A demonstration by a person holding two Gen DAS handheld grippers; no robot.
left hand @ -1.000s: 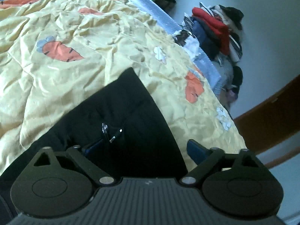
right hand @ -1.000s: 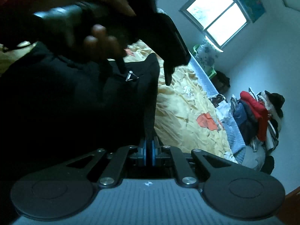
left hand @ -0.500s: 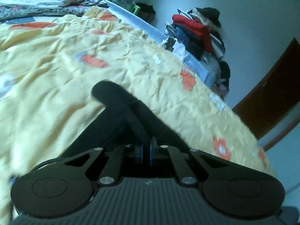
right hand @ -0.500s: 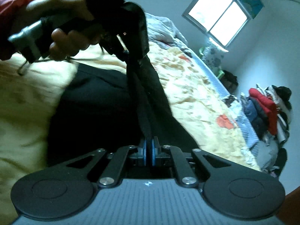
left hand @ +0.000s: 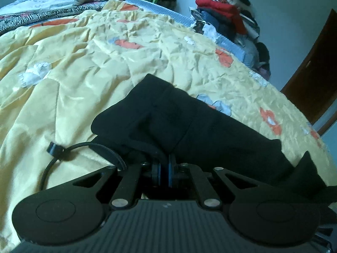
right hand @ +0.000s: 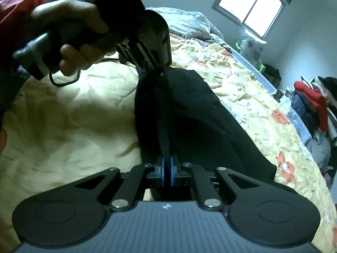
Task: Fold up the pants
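Observation:
Black pants (left hand: pixel 168 118) lie on a yellow carrot-print bedspread (left hand: pixel 73 67). My left gripper (left hand: pixel 163 169) is shut on an edge of the pants, low over the bed. In the right wrist view the pants (right hand: pixel 200 113) stretch away from me, and my right gripper (right hand: pixel 167 171) is shut on a taut edge of them. That edge runs up to the left gripper (right hand: pixel 154 68), held by a hand (right hand: pixel 73 33) at the upper left.
A pile of clothes (left hand: pixel 227 21) sits past the bed's far right side, and also shows in the right wrist view (right hand: pixel 311 105). A brown door (left hand: pixel 311 78) stands at right. Rumpled bedding (left hand: pixel 52 0) lies at the head. A window (right hand: pixel 250 6) is beyond.
My left gripper was open over the pants a second ago and has closed on their edge. Both grippers have drawn the pants out along the bed, now stretched between them.

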